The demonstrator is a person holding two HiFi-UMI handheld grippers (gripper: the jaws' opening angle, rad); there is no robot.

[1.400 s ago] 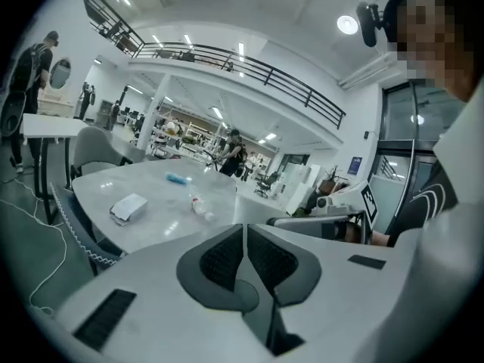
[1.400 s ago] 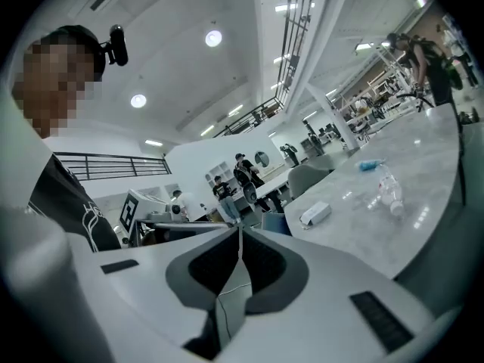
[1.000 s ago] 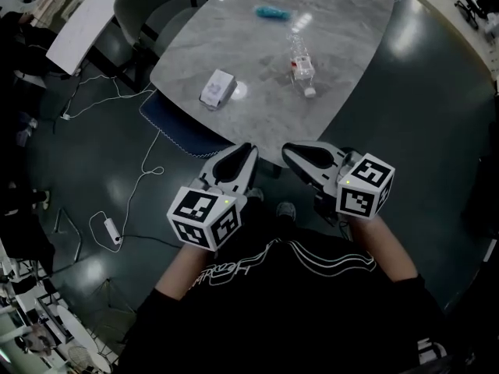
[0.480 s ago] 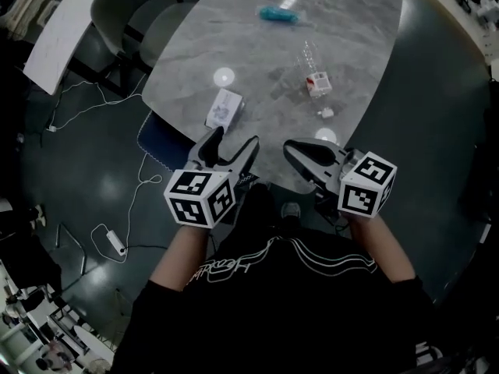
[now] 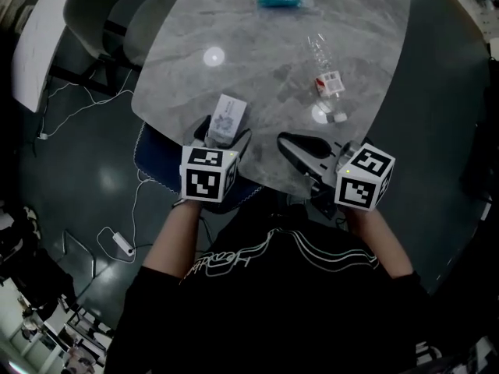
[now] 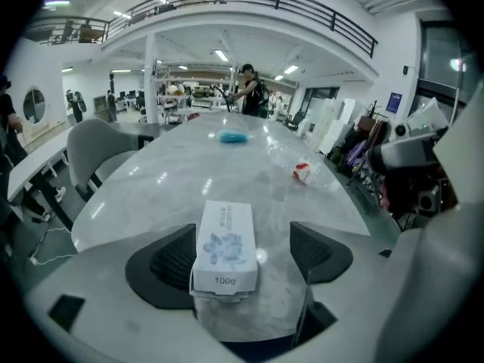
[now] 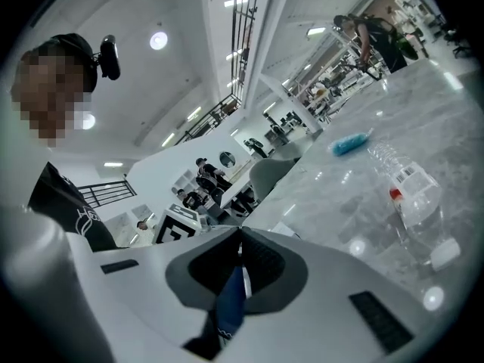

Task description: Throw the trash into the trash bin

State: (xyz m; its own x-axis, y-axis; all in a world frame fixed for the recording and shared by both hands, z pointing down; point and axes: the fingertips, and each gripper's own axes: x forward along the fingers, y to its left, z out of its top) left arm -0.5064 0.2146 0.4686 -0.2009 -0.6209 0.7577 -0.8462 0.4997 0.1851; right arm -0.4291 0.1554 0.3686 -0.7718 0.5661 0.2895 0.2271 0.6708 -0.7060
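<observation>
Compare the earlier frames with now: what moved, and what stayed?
The left gripper went forward and down to the table's near edge; its jaws have just been opening and now straddle the white box, not gripping it. Nothing was taken or let go. The right gripper stayed shut; box, bottle and blue packet lie as before.

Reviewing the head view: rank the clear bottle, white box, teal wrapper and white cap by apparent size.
1. clear bottle
2. white box, near end hidden, so possibly equal to the bottle
3. teal wrapper
4. white cap
</observation>
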